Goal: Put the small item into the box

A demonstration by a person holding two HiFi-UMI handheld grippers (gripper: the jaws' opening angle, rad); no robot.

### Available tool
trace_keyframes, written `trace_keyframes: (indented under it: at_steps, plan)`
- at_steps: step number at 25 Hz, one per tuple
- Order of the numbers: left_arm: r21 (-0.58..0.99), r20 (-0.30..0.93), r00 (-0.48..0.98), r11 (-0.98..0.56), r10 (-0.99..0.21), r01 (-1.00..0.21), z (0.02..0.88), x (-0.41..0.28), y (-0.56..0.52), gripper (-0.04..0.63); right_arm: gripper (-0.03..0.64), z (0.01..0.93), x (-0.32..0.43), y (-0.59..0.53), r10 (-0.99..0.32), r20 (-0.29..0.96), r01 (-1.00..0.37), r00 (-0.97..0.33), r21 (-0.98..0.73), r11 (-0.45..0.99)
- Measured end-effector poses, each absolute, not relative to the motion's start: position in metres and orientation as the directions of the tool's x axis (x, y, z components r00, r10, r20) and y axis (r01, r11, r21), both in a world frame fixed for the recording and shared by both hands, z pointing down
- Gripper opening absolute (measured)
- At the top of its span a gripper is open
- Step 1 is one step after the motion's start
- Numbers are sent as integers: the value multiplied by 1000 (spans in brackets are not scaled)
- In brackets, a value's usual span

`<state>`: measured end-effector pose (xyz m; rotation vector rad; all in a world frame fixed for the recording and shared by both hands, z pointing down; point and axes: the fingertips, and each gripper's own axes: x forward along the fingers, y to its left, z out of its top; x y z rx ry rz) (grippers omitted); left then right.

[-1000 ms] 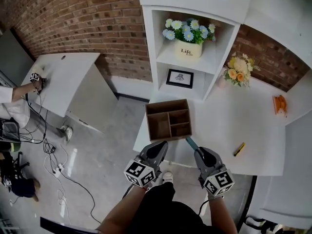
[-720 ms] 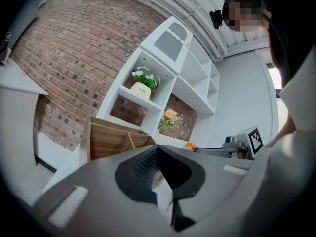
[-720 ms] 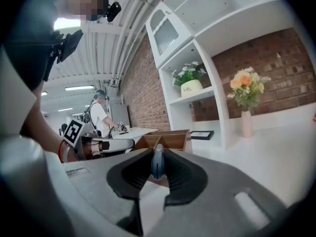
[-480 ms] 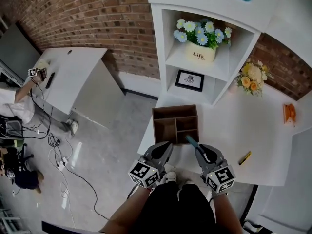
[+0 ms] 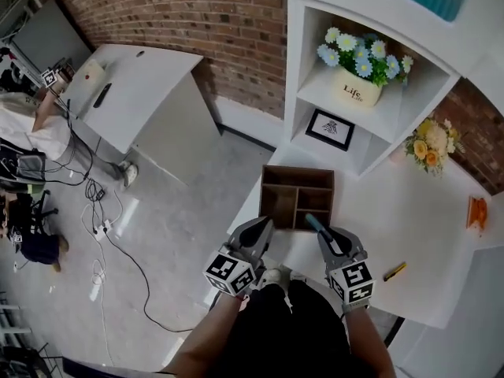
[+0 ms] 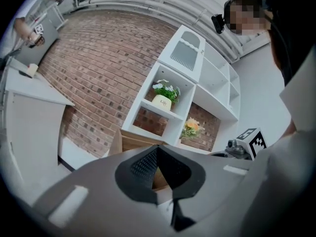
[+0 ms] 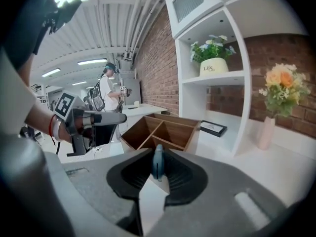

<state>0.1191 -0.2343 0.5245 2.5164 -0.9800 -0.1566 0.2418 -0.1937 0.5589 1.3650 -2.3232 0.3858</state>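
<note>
The right gripper has its jaws clamped on the small item, a slim blue-teal stick. In the right gripper view the item stands upright between the pads and pokes out past the tips. Straight ahead of those tips, just beyond the item's free end, sits the box, an open wooden tray split into compartments. The item's end hangs over the near edge of the box, about level with the near right compartment, though I can't tell whether it touches the wood. The left gripper is held beside the right one, apart from it, with its nose toward the box's near left corner. In the left gripper view its jaws are pressed together with nothing between them, and a bit of the box shows just past them. Both grippers hover at the near edge of the white table. A yellow pen lies on it off to the right of the right gripper, well apart from it.
</note>
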Motion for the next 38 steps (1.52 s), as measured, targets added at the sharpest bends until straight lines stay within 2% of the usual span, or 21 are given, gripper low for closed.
trace_keyframes:
  at_steps: [11,23,38]
  plan:
    - [423,58,632,-554,-773,-717,524,95,-249,3,71,573,235,-206,-668,568,-811,-480,1,584]
    - [423,52,592,-520,-804,-742,521,86,-255,3,72,584,225,-216,-600,635,-768,-486,17,640]
    - [430,61,587,-510,-807,-745,523,85,-255,3,72,580,227,-215,-601,634,-765,-487,23,644]
